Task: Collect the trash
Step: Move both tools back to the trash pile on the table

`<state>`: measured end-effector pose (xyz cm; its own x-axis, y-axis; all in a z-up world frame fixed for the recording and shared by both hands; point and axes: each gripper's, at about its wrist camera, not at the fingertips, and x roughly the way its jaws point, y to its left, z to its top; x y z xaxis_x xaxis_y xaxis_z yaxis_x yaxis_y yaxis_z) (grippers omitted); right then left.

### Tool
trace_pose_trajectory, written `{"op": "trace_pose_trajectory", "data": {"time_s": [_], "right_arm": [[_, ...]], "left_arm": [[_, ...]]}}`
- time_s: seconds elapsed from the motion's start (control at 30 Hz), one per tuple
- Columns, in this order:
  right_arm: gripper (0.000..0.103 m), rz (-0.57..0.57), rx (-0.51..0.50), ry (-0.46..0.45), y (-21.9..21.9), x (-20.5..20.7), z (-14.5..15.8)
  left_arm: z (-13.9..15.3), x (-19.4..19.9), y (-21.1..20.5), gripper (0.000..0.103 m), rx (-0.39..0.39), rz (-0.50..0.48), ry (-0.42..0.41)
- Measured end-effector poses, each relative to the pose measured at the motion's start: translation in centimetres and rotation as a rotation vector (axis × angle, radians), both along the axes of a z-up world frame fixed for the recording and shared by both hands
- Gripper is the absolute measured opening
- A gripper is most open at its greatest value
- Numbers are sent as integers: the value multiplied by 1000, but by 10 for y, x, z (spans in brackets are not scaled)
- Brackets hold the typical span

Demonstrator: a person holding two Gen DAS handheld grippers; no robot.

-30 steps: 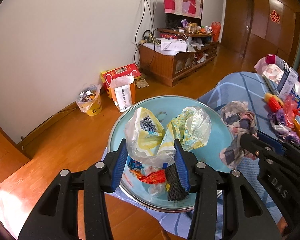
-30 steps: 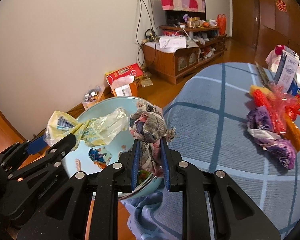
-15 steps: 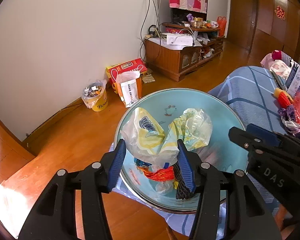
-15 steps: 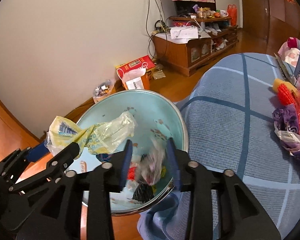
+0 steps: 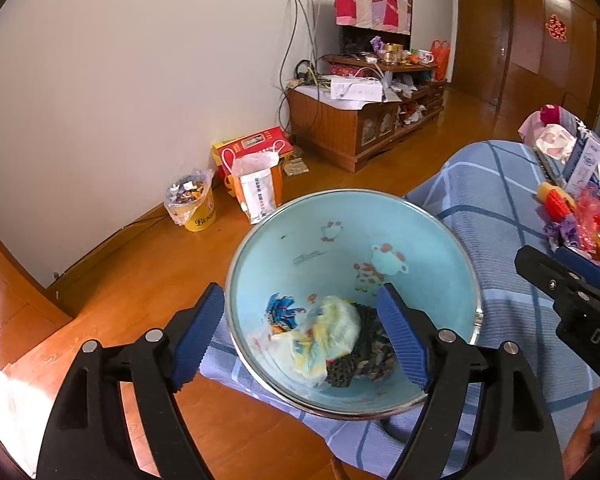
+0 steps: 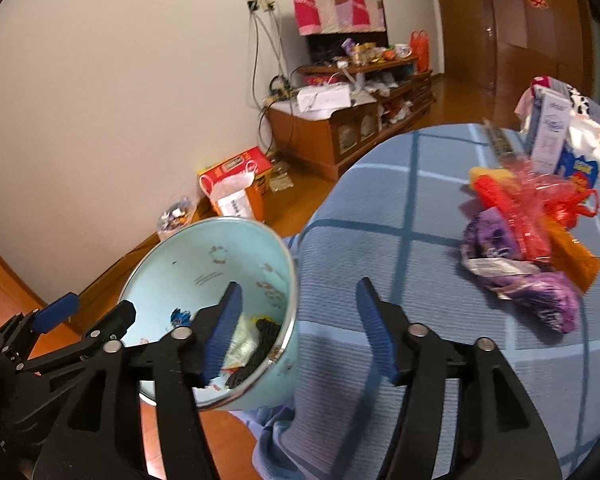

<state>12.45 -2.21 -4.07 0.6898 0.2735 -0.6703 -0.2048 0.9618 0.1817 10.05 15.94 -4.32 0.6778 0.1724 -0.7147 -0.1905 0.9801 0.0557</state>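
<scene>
Here the left hand-held gripper (image 5: 300, 330) hangs over the light-blue basin (image 5: 419, 240), its jaws spread wide and gripping nothing. The crumpled plastic bag (image 5: 323, 340) lies in the bottom of the basin with dark netting (image 5: 367, 356) beside it. The basin sits at the edge of the tabletop (image 6: 379, 248), which is covered in a blue checked cloth. The right hand-held gripper (image 6: 300, 328) is also wide and empty, straddling the basin's rim. More wrappers (image 6: 523, 264) lie well apart toward the far right edge of the tabletop.
</scene>
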Motion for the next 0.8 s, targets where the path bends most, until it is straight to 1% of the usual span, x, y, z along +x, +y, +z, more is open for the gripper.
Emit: {"op": "trace_pose_trajectory", "data": {"time_s": [0.03,0.1,0.17,0.53,0.8], "right_arm": [[69,-7,-4,-10,-3,-3,2],[73,-19,-13,-23,-10,-10,6],[74,-32,-13,-32,-16,-14,9],[74,-113,-8,-64,-56,-35,21],[74,-190,-10,-66,-93,-53,20]], "left_arm": [[2,-2,-3,79,-1,-7,-5],[6,-5,-7,85,8,-12,-14],[9,-9,-11,87,16,-20,-22],[25,-20,-36,90,20,-65,-51],[28,-24,-58,91,17,-121,-51]]}}
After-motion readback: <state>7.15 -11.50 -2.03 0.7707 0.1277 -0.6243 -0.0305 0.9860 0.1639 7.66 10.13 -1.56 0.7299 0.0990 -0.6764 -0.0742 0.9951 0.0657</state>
